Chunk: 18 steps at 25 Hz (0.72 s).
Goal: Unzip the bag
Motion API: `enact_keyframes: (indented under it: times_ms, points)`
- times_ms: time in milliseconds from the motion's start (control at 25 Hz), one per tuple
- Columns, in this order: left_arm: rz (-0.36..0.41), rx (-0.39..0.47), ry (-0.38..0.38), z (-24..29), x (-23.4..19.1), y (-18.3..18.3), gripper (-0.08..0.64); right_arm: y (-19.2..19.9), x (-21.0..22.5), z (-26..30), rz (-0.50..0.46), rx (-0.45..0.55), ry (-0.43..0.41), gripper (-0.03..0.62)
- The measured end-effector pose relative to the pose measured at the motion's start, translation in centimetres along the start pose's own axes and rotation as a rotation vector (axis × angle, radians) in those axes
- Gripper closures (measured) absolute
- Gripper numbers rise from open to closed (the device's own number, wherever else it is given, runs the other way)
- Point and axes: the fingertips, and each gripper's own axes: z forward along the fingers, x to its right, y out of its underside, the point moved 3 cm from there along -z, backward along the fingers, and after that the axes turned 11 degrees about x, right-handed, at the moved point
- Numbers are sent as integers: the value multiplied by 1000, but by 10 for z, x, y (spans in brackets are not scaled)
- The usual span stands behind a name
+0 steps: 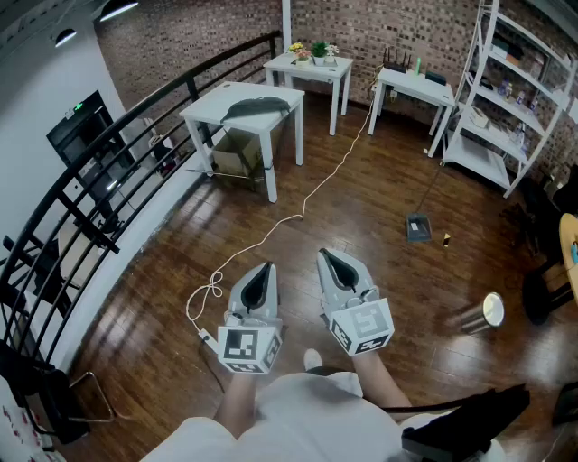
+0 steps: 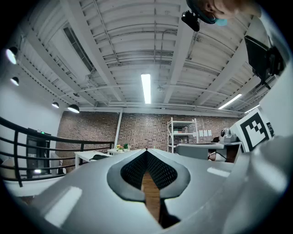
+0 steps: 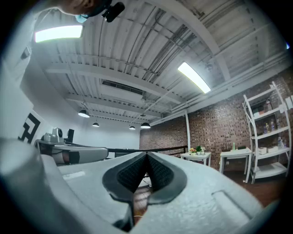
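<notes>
**A:** Two pairs of tongs, both held up right in front of the person! The left tongs (image 1: 267, 268) had their jaws pressed together with nothing between them. Only floorboards showed through the slot behind the pads.

**B:** And the right tongs (image 1: 323, 256)?

**A:** Same story: jaws together, nothing caught in them. They were held beside the left pair, close but not touching.

**B:** So where was the bag (image 1: 256, 109)?

**A:** Nowhere near them. Under the tongs was bare wooden floor (image 1: 379, 180), with a white cable (image 1: 307, 193) snaking away across it. Follow that out and you reached a white table (image 1: 213, 102) by the black railing (image 1: 135, 126). On that table lay a dark grey, limp shape. I took that for the bag, though it was too far off to be sure.

**B:** Any sign it had been opened?

**A:** Couldn't tell from there. No zip, pull or open mouth could be read at that range. My call was that the job hadn't begun: nothing was gripped, and the bag was well apart from both tongs.

**B:** What was left, then?

**A:** Everything, by my reckoning. Cross the floor to the table, find the zip pull, probably pin the bag with one pair and draw the pull with the other. Beyond that stood a small table with potted plants (image 1: 340, 65) and a shelf unit (image 1: 506, 108) against the brick wall (image 1: 379, 23), none of it part of this job.
</notes>
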Motion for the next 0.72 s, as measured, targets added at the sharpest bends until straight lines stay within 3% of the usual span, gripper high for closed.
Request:
enact_keyframes:
  times_ms: [200,400,720]
  points:
    - [-20,-19,-15,58,-9,24,543,29,56,34,42,-44,19,604]
    - [-34,-78,-65,101,-32,58,543,65,84,69,81,-100,-14,604]
    - [-40,-70,-70,216,-97,104,543,107,148,176,60,-109,-28,604]
